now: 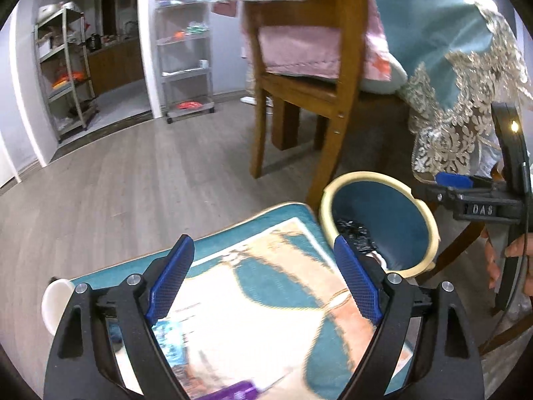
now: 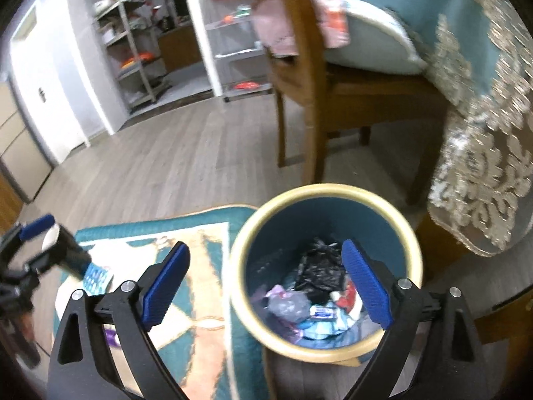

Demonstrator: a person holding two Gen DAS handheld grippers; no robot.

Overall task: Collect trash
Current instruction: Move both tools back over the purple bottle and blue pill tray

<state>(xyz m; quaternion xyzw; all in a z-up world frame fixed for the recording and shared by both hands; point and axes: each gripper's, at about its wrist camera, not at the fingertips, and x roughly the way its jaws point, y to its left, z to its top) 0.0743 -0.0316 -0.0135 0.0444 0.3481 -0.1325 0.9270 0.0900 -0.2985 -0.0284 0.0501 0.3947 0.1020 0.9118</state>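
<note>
Both grippers, left point(image 1: 263, 278) and right point(image 2: 266, 283), spread, empty. Wrapper point(image 2: 96, 278), lower left: to be pinched flat, dropped into bin point(image 2: 328, 355).

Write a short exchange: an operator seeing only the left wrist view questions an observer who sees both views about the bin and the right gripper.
Operator: What's in the bin besides the black bag?
Observer: A small blue-and-white packet lies in front of that bag.
Operator: Anything gripped on the right?
Observer: No. The right gripper is open and empty, with one finger over the bin.
</note>
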